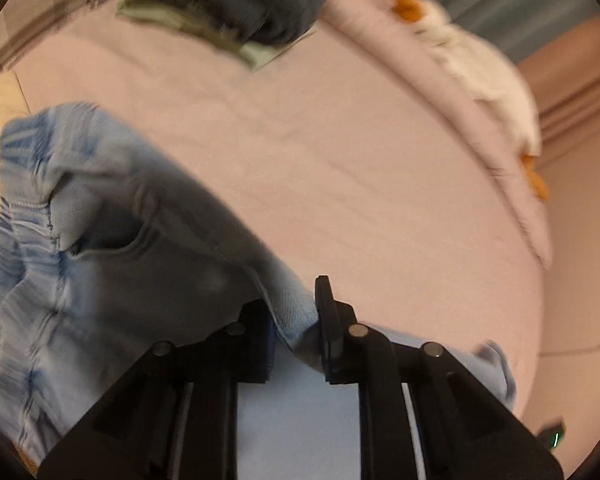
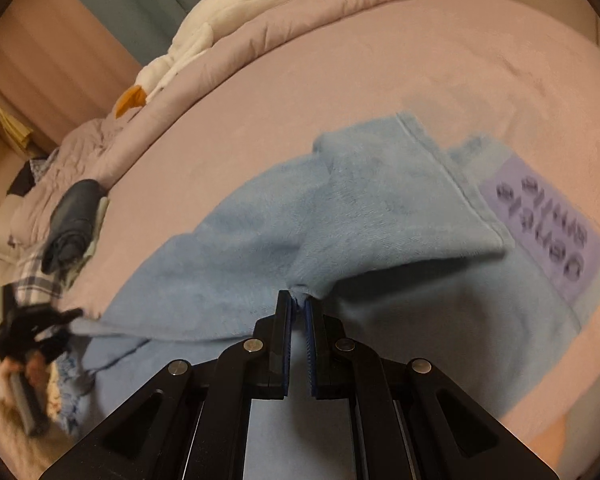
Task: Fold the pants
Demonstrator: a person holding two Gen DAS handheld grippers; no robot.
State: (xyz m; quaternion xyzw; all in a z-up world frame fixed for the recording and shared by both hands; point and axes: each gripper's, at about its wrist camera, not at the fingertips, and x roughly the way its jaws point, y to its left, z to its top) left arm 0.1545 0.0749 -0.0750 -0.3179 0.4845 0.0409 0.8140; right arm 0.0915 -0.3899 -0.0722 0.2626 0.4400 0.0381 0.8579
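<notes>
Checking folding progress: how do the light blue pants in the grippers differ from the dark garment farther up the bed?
The light blue pants lie spread out and rumpled, unfolded; the dark garment sits in a compact folded bundle. The pants are pinched by both the left gripper and the right gripper; the dark garment lies untouched. Both rest on the pink bedsheet.

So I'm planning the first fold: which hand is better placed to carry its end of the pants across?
Probably right: its tongs pinch the light blue pants mid-fabric; left tongs hold only an edge.
</notes>
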